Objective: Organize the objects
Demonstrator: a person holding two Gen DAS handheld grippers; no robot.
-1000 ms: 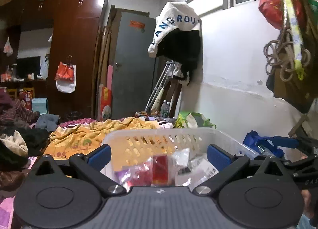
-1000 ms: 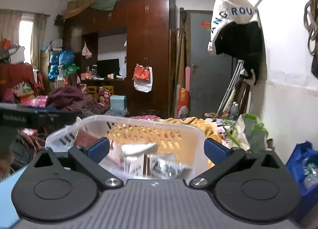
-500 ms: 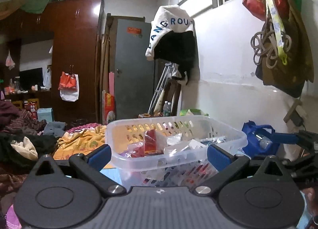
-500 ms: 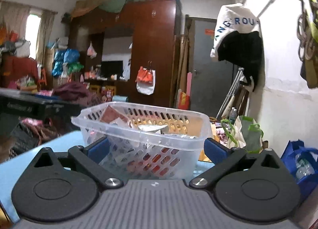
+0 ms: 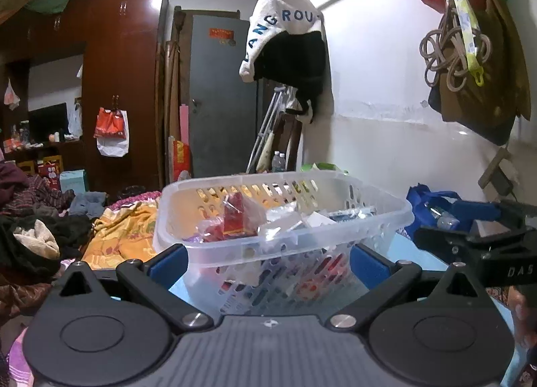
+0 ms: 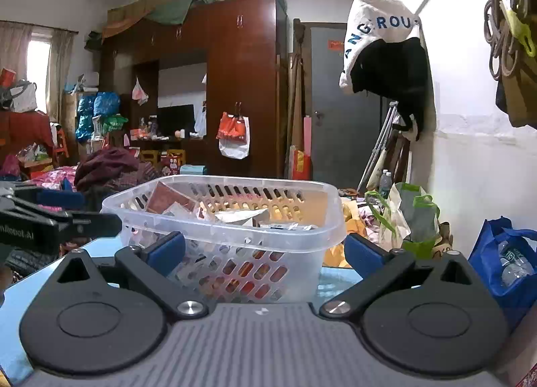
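A clear slotted basket (image 5: 282, 219) full of small packets sits on the light-blue counter (image 6: 20, 289), centre of both views. The left gripper (image 5: 266, 266) and right gripper (image 6: 263, 251) hover low before it, jaws spread wide and empty. To lift it well, I would bring each gripper to an opposite rim, pinch evenly and keep it level so nothing spills. The basket's long axis appears to run left-to-right across the frame, open side up.
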